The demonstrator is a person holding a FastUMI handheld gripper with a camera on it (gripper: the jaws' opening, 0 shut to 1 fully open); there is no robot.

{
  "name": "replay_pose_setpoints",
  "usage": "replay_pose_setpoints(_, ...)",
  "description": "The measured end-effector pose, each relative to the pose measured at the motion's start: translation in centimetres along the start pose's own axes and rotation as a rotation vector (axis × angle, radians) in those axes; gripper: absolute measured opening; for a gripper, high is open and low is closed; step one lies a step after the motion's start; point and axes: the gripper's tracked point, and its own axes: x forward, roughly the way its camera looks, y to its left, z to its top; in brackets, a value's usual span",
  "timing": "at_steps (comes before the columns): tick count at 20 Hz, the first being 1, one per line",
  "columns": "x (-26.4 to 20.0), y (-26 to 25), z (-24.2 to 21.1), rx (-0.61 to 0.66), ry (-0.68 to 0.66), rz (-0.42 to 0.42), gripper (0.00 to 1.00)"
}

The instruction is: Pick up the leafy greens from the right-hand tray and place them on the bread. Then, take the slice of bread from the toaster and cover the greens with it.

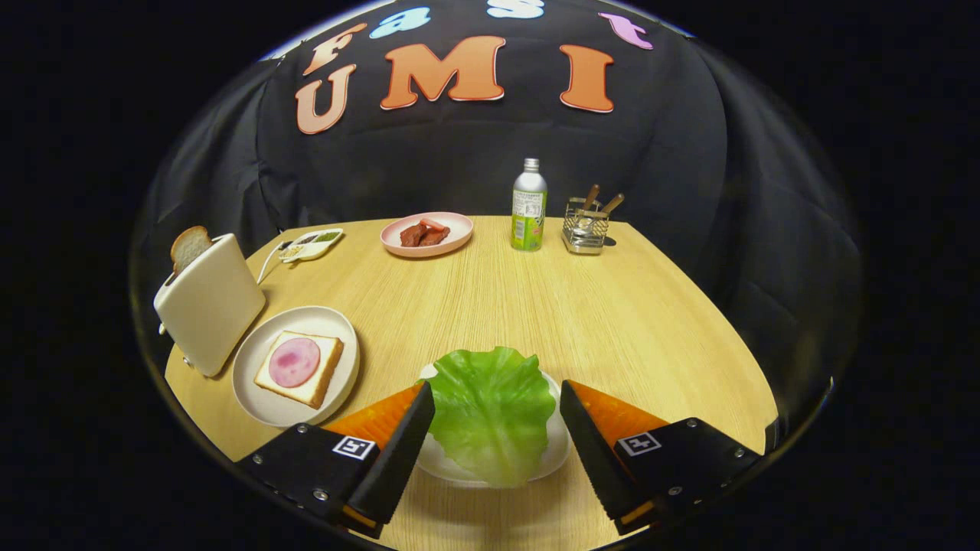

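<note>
A green lettuce leaf point(490, 413) lies on a small white tray point(559, 451) between my two fingers. My gripper point(496, 398) is open, a finger on each side of the leaf, neither one touching it. To the left of the fingers a slice of bread topped with a round of ham point(297, 366) rests on a round white plate point(253, 390). Further left stands a cream toaster point(210, 302) with a slice of bread point(189, 246) sticking out of its top.
At the back of the wooden table point(612, 321) are a pink plate with pieces of meat point(426, 233), a green-labelled bottle point(528, 207), a wire holder with utensils point(586, 226) and a small white condiment dish point(310, 245) near the toaster.
</note>
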Motion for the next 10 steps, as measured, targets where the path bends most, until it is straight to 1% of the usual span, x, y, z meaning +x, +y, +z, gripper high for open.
replay_pose_setpoints(5,2.3,0.2,-1.9,-0.011,0.086,0.016,0.99)
replay_pose_setpoints(10,3.8,0.0,-3.6,-0.068,0.162,0.021,0.99)
